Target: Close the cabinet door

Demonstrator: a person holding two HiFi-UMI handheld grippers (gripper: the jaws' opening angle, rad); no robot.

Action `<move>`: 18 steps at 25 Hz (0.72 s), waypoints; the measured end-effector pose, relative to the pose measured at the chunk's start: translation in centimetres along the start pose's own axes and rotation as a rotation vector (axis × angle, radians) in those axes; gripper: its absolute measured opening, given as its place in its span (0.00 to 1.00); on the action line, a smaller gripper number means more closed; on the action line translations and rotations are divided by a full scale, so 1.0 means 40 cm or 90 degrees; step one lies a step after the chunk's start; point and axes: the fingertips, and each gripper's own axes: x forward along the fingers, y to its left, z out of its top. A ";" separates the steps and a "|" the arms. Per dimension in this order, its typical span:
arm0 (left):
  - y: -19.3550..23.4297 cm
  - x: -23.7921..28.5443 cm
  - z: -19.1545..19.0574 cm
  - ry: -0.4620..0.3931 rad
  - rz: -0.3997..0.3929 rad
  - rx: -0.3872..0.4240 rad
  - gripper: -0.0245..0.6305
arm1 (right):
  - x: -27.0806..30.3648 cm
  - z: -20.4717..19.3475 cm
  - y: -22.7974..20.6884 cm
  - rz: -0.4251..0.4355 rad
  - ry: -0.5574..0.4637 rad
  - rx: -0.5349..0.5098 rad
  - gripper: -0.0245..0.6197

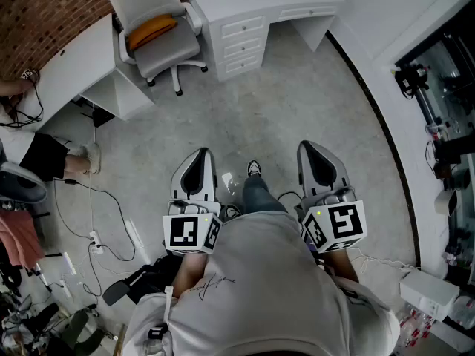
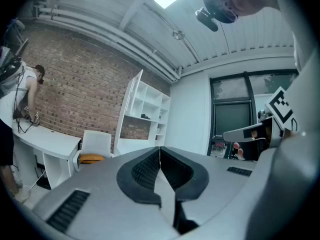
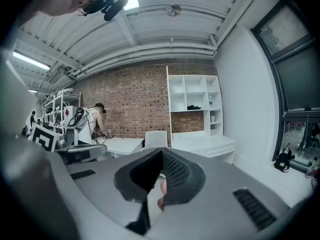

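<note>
Fingers (image 2: 142,170) of the left gripper (image 2: 160,150) are pressed together, empty; the right gripper (image 3: 161,153) likewise. The cabinet door (image 2: 129,111) stands open across the room, well apart; a hurried push could slam it and rebound.

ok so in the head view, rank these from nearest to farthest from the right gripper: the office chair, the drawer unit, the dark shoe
From the right gripper:
1. Dark shoe, nearest, just to the gripper's left and below it.
2. Drawer unit, ahead and to the left.
3. Office chair, farthest, further left than the drawer unit.
</note>
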 end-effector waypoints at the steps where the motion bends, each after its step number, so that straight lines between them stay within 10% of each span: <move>1: -0.006 0.030 0.007 -0.003 0.000 0.003 0.06 | 0.017 0.007 -0.021 0.005 -0.002 -0.002 0.07; 18: -0.020 0.470 0.035 0.007 0.023 0.028 0.06 | 0.357 0.078 -0.307 0.133 -0.026 0.071 0.07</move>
